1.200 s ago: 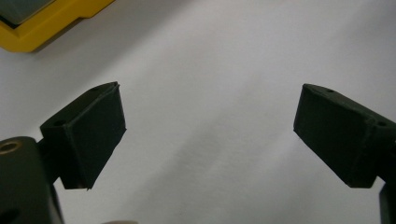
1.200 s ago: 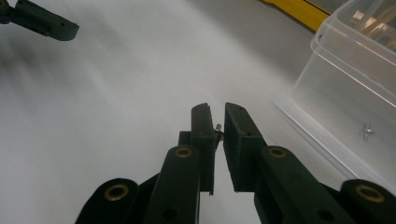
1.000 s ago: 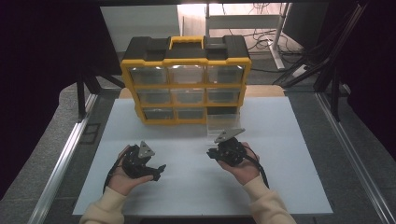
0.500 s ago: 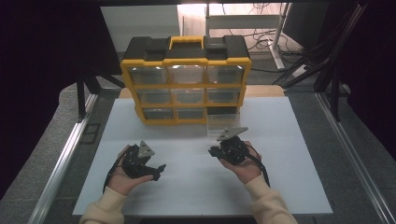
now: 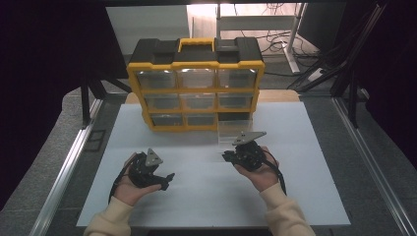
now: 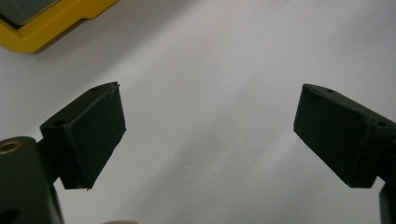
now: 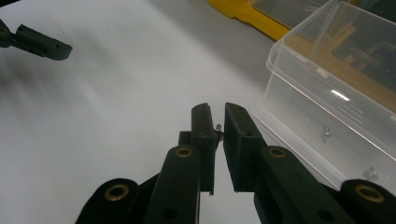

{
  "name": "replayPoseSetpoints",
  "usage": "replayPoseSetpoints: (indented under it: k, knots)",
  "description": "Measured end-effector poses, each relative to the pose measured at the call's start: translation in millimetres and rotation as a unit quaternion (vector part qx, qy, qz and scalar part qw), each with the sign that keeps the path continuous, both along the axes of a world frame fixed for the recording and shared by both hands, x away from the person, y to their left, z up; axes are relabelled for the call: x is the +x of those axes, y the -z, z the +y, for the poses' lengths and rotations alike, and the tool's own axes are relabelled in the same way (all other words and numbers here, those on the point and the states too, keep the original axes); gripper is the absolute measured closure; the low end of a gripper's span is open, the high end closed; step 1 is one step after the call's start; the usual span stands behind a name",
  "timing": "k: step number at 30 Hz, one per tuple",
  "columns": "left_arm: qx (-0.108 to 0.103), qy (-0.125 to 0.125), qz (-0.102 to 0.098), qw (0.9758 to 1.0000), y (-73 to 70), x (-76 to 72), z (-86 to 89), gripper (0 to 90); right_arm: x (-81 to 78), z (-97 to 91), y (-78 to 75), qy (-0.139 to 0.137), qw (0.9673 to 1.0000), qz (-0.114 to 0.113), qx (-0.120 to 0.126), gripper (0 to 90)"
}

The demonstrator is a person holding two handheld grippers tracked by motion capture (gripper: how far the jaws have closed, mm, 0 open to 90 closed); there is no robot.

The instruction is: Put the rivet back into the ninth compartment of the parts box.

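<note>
White tabletop (image 5: 305, 162) carries everything. Toward its left front, the left gripper (image 5: 164, 178) rests in the person's left hand (image 5: 132, 183), low over bare board, well short of the organiser. In the left gripper view its two black jaws stand spread wide with only white surface between them, and a yellow corner of the organiser shows at the upper left.

Across the middle of the far edge stands the yellow-and-black drawer organiser (image 5: 195, 81), upright, three rows of clear drawers facing the person. Its bottom right slot is dark and open.

Just in front of that slot, on the tabletop, sits the clear plastic drawer (image 5: 232, 132); in the right gripper view it (image 7: 327, 93) lies close beside the jaws, and small metal screws (image 7: 325, 135) show through its wall on its floor.

Right of centre, the right gripper (image 5: 227, 156) sits in the right hand (image 5: 258, 169), just before the clear drawer's near side. Its jaws are nearly pressed together, and in the right gripper view a tiny screw (image 7: 218, 128) shows in the narrow gap near the tips, apparently pinched between them. Farther off in that view, at the upper left, one jaw of the left gripper shows.
</note>
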State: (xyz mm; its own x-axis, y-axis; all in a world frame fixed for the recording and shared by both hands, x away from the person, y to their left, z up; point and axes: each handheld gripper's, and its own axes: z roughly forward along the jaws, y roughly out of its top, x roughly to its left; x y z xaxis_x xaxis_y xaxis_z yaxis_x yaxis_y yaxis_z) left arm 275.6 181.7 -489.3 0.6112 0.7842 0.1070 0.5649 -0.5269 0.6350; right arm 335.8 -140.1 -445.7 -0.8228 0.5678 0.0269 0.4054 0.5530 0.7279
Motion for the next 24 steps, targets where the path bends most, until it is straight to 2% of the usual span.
replayPoseSetpoints:
  k: [24]
  knots:
    - [0.005, 0.003, 0.005, 1.0000, 3.0, 0.7, -2.6, 9.4, 1.6, 0.6, -5.3, -0.001, 0.9999, -0.010, 0.004, 82.6]
